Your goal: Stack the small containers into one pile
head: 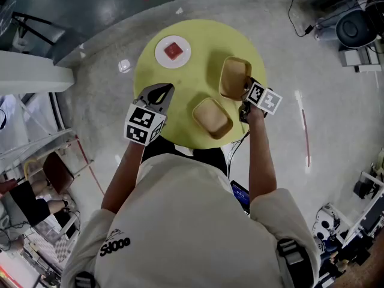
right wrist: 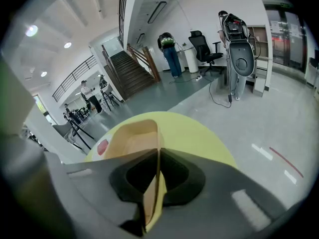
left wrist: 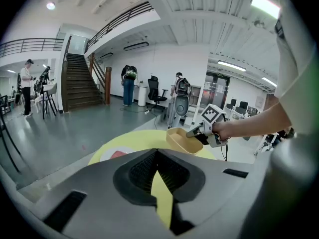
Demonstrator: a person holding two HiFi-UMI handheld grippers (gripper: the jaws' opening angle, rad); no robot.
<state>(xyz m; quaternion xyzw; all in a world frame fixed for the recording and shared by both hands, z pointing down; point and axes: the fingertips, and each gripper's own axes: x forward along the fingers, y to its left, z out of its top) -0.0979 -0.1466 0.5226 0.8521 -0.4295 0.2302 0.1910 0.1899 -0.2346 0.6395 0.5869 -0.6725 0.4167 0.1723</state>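
Since stacking requires a lift, right gripper fingers pinch the tan container by its rim; left gripper fingers are closed, empty.

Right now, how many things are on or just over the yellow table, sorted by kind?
Tan containers: 2
White plate: 1
Red thing on the plate: 1
Total: 4

The only readable print is black lettering on the left shoulder of the person's white shirt. It reads roughly "Sdooo", though the letters are uncertain.
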